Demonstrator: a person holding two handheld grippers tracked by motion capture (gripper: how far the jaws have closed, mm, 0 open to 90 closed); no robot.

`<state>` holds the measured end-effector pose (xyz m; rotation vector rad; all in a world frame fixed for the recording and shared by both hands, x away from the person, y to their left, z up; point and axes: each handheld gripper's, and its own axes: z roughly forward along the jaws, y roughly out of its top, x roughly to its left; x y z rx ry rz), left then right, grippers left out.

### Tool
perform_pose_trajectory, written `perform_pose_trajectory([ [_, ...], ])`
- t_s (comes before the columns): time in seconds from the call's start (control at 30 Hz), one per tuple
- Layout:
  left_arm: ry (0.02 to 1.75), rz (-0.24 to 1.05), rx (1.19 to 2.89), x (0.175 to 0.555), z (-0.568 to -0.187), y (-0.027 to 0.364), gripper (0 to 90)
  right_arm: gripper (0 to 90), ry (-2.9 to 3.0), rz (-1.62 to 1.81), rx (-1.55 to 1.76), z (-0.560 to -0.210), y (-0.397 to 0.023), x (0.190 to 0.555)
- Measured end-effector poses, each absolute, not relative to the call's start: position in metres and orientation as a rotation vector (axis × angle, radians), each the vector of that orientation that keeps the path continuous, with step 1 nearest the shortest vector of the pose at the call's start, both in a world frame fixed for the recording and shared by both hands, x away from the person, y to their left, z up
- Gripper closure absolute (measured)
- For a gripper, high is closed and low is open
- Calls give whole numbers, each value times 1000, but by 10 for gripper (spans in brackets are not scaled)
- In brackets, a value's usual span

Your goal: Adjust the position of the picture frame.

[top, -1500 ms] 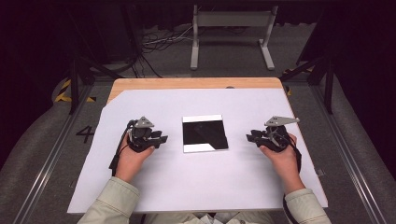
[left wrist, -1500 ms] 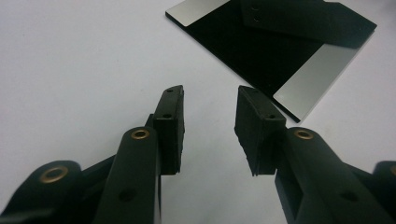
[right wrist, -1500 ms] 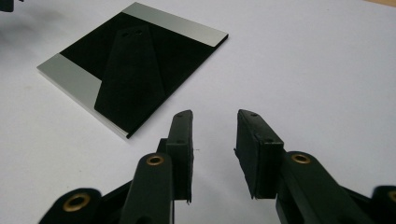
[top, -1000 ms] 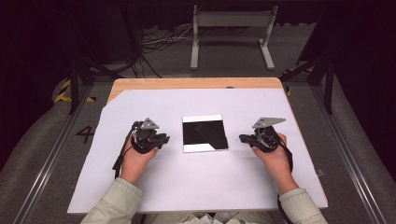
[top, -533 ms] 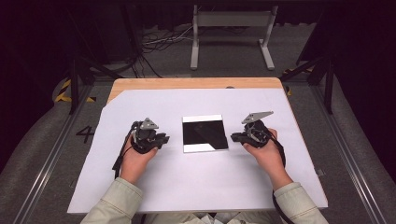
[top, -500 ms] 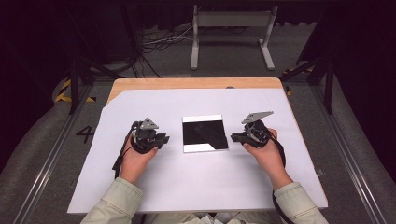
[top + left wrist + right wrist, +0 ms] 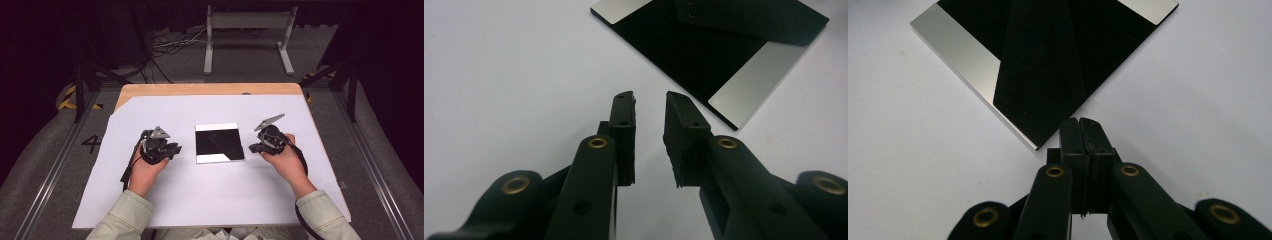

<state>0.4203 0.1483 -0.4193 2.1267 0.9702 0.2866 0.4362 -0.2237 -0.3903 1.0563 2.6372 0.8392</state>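
Mirror plate [image 7: 219, 143], square and glossy, lies flat near the middle of the white sheet [image 7: 210, 200] that covers the tabletop [image 7: 210, 89]. Its face reflects mostly black, with bright silvery strips along the far and near edges in the high view.

My left tool [image 7: 172, 150] sits to the left of the plate, resting low over the sheet and pointing toward the plate's left edge, near it but apart. In the left gripper view [image 7: 649, 107] its jaws stand partly spread with a clear gap and nothing between them; a corner of the plate [image 7: 719, 55] lies just ahead and to the right of the tips.

My right tool [image 7: 253, 147] sits to the right of the plate, tips just beside the plate's right edge. In the right gripper view [image 7: 1081, 125] its jaws are pressed together, pinching nothing, and the plate's nearest corner [image 7: 1038, 75] lies just ahead and slightly left of the tips. I cannot tell whether the tips touch the edge.
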Motion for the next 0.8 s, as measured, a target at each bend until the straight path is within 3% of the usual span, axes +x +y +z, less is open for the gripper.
perform_pose_trajectory([
  [0.8, 954, 252, 2162, 423, -423, 141, 736, 898, 2787, 653, 1107, -405, -213, 444],
])
